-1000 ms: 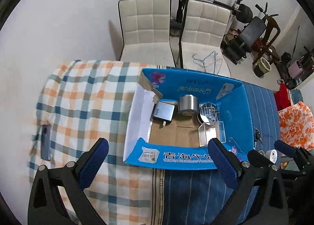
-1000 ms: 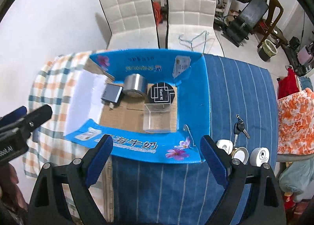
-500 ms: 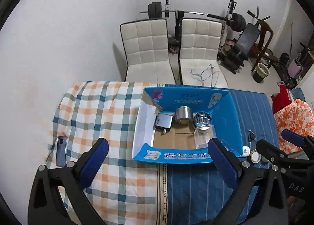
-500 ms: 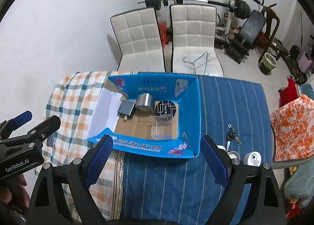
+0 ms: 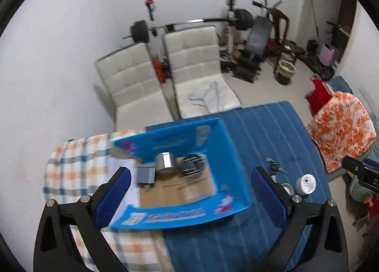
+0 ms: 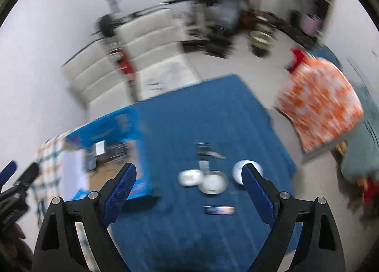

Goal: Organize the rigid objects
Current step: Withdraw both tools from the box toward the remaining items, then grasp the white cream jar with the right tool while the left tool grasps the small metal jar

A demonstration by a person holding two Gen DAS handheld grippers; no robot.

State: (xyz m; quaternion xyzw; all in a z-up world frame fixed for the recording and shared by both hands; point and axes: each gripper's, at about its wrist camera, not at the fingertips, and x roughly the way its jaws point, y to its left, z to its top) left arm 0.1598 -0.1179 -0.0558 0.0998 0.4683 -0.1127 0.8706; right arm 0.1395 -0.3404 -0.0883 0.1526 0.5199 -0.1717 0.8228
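Both claws released, empty. Right claw (image 6: 188, 188) above white rolls (image 6: 190, 178); blue box (image 5: 220, 153) ahead of left claw (image 5: 189, 191).

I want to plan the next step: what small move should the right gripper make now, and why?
Probably lower the right gripper, open and empty, toward the white rolls on the blue cloth. They lie outside the blue box, right between its fingers.

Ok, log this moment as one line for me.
left gripper: open, empty | right gripper: open, empty | blue box: four items inside | white rolls, keys: loose on blue cloth
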